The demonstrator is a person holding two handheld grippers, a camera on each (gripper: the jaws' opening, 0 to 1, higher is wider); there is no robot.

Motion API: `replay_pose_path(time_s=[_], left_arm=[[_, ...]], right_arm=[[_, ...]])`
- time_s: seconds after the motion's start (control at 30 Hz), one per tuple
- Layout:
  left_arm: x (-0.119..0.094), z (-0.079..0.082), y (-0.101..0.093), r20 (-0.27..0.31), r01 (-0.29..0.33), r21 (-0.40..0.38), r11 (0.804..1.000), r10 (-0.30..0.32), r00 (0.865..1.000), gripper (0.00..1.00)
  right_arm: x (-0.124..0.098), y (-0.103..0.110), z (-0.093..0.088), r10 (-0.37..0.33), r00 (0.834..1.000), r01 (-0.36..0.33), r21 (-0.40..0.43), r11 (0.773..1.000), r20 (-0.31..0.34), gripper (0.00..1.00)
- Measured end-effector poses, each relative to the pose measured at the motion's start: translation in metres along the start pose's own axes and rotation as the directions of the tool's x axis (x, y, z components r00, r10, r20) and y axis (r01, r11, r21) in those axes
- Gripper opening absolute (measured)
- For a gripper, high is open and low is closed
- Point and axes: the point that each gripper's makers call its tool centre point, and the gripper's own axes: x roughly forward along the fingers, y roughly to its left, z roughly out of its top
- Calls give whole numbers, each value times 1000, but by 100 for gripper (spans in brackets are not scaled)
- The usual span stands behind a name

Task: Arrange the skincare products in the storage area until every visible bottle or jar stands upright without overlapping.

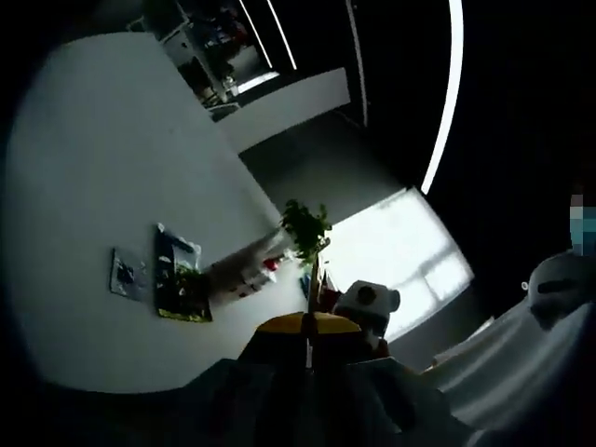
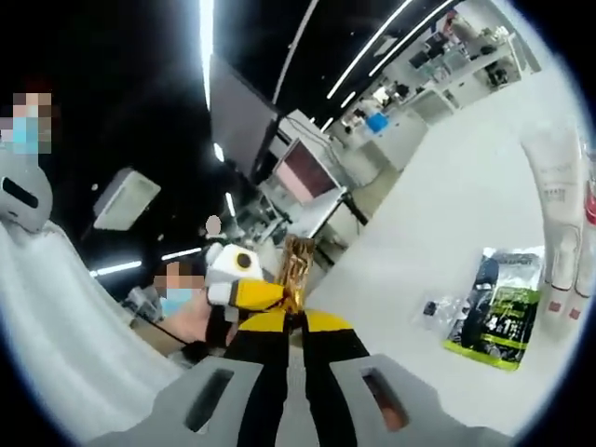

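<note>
Both claws are raised off the white table [image 2: 447,214], jaws pressed together on nothing: left claw [image 1: 310,346], right claw [image 2: 296,321]. The skincare tubes [image 2: 559,223] lie flat at the right edge beside a green packet [image 2: 498,312]. No product is grasped yet; next, I judge, a claw must descend to the tubes.

Dim room, bright ceiling light strips [image 2: 206,37], window glare [image 1: 410,256], soft blur, fisheye-bent edges

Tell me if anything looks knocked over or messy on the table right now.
Yes. The white tubes lie flat on the white table rather than upright, beside a flat green-and-black packet and a small clear pouch. Nothing looks spilled.
</note>
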Motion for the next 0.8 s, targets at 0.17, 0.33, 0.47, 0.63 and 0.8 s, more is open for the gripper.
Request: replay_pose_path(time_s=[0.17,0.33,0.47,0.63,0.8], left_arm=[[4,2,0,6,9,-17,1000,-9,1000,0],[6,5,1,24,17,-37,999,-16,1000,0],[7,8,5,43,18,-56,998,-15,999,0],[9,6,12,25,-13,-36,999,14,1000,0],[11,4,17,0,-39,35,999,39,999,0]], right_arm=[[-1,-1,6,-3,998,-2,66,998,64,5],[1,-6,12,-12,994,-2,133,991,111,3],[3,-11,14,-34,990,10,175,985,138,1],[5,-18,9,-64,990,36,222,974,123,1],[5,-22,9,-80,990,51,236,970,115,1]])
